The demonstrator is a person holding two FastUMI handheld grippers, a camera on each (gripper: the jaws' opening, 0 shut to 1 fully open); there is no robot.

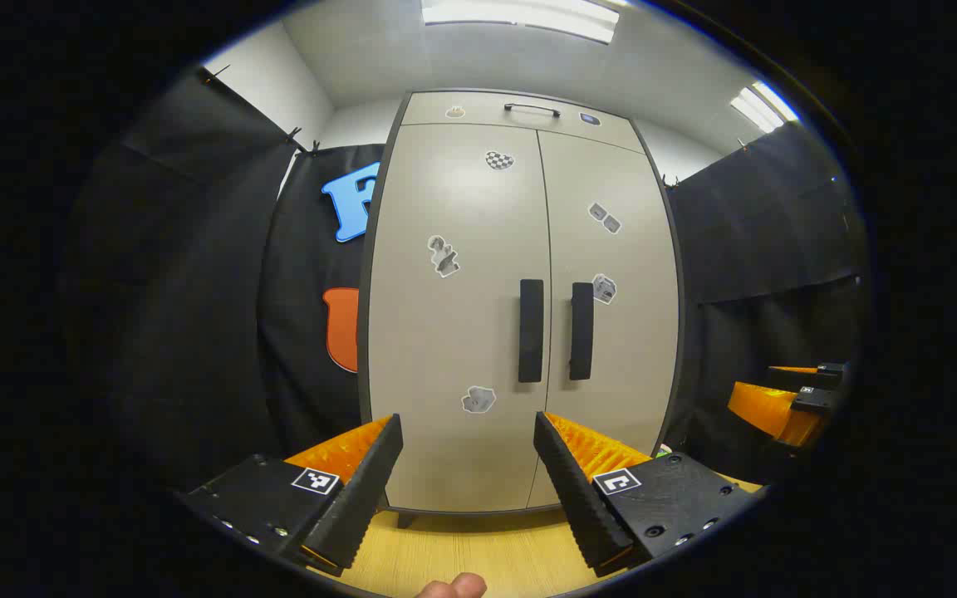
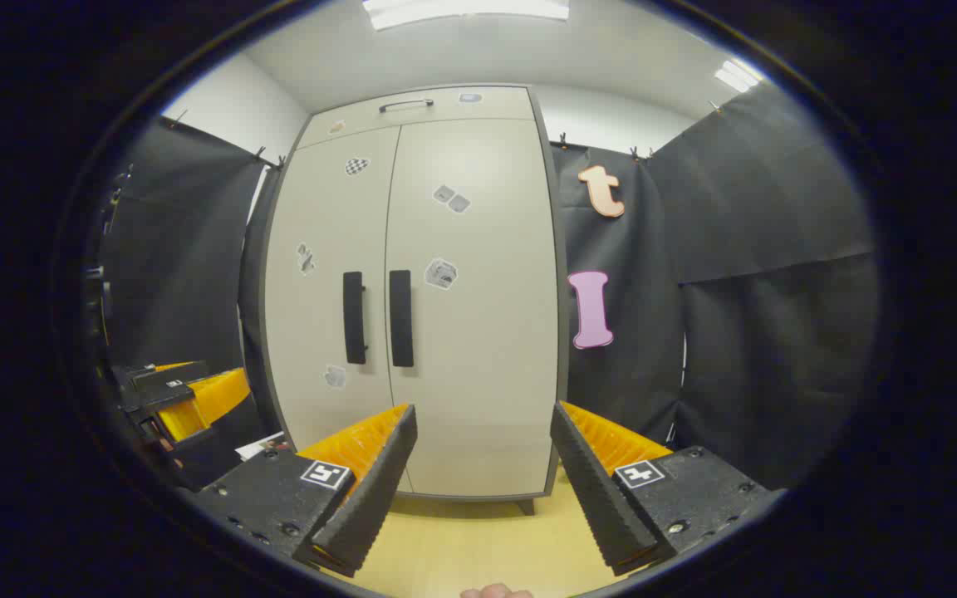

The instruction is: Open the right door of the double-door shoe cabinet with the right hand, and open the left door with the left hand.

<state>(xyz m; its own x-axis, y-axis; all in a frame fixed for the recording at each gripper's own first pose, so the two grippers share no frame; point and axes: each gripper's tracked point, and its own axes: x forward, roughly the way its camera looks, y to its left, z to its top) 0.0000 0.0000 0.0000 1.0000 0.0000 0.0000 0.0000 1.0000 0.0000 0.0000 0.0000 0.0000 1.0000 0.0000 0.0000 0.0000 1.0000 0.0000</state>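
Right now my left gripper (image 1: pixel 468 425) stands wide apart, nothing between its fingers, well short of the shoe cabinet (image 1: pixel 520 316). Through the gap I see the lower part of the left door (image 1: pixel 453 332), and a fingertip (image 1: pixel 452 587) pokes in at the bottom edge of the left gripper view. My right gripper (image 2: pixel 483 415) is spread just as wide and holds nothing; between its fingers lies the lower part of the right door (image 2: pixel 478 332).

Out to the side, the left gripper view catches the right gripper (image 1: pixel 794 399) at its right edge, low beside the cabinet. The right gripper view catches the left gripper (image 2: pixel 175 394) at its left edge in the same way.

Beyond the fingers, the cabinet stands upright on short feet on the pale wooden floor (image 1: pixel 462 556), against the black cloth wall. Both doors are shut and flush, meeting at a thin centre seam. Two dark vertical handles flank that seam at mid-height: the left handle (image 1: pixel 531 330) and the right handle (image 1: pixel 581 330). Neither gripper touches them. Small stickers (image 1: pixel 444 256) dot both doors. Above the doors runs a narrow top panel with a slim bar pull (image 1: pixel 532 109). Ceiling lights (image 1: pixel 520 15) glow overhead.
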